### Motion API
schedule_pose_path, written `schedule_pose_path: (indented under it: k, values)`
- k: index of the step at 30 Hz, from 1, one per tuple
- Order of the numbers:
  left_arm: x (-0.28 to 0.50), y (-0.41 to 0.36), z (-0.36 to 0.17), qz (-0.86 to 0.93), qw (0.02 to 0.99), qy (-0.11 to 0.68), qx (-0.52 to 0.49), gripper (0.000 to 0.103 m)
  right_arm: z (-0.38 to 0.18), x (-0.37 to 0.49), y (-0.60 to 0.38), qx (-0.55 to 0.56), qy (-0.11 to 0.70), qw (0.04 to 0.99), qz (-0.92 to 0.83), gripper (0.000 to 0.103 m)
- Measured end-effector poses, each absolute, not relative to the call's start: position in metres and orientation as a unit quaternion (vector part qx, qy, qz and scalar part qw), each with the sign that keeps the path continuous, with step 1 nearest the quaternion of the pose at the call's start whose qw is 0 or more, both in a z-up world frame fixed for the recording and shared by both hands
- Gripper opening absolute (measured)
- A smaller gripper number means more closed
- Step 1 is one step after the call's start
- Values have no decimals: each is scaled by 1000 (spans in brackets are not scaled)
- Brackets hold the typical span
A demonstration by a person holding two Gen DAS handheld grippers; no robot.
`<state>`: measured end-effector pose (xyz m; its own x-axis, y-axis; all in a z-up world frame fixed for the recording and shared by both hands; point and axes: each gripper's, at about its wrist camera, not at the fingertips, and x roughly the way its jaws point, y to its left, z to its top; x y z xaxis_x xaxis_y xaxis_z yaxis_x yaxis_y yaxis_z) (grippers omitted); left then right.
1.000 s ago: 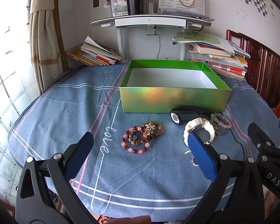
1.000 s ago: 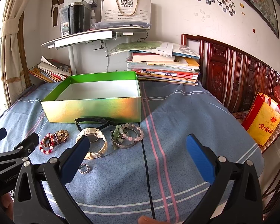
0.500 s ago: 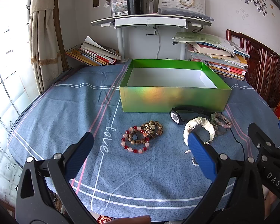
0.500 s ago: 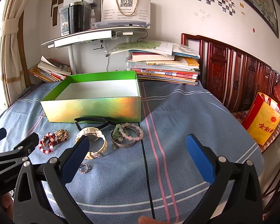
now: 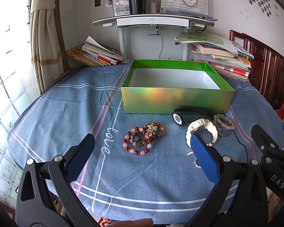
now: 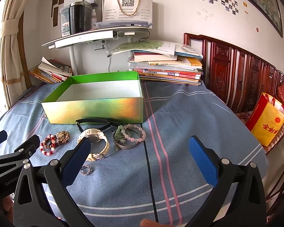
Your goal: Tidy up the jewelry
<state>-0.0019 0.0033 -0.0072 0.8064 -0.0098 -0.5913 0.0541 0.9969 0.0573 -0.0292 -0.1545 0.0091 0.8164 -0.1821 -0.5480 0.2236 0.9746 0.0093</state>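
Two hand-held grippers, left (image 5: 142,151) and right (image 6: 138,157), released above the bench (image 6: 189,117).
Book stacks (image 6: 166,66) crowd behind the green box (image 6: 96,109); bracelets (image 5: 143,138) and watches (image 6: 93,141) lie before it; right cloth half bare.

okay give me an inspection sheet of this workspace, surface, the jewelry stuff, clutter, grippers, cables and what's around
Surface: blue cloth with pale stripes, lying flat.
Job's things: green box open, nothing seen inside; red bead bracelet and brown bead bracelet overlapping; black watch, white watch, pink bead bracelet, small ring, all on the cloth in front of the box.
Clutter: book stacks behind the box.
Grippers: left hand-held gripper and right hand-held gripper both open, holding nothing.
Cables: thin dark cord across the cloth.
Surroundings: curtain, wooden headboard, yellow bag.
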Motion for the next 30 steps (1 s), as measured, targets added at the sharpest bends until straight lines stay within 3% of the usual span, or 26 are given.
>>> schedule_pose_path:
  k: [8, 15, 17, 20, 23, 25, 30]
  values:
    - [4, 2, -10, -23, 945, 324, 38, 100, 9, -26, -157, 35, 291, 950, -106, 101]
    - [39, 16, -31, -23, 914, 402, 52, 100, -14, 12, -193, 47, 398, 911, -95, 101]
    - [43, 20, -36, -27, 912, 407, 51, 95, -21, 16, -198, 62, 411, 906, -85, 101]
    - [49, 23, -39, -29, 910, 411, 49, 86, -27, 26, -191, 50, 419, 904, -66, 91]
    - [55, 20, -40, -42, 904, 425, 34, 76, -32, 43, -192, 61, 430, 900, -49, 74]
    - [58, 14, -42, -55, 901, 430, 32, 71, -33, 53, -194, 71, 437, 896, -43, 56]
    - [64, -2, -47, -77, 894, 440, 32, 69, -32, 65, -195, 66, 436, 896, -43, 46]
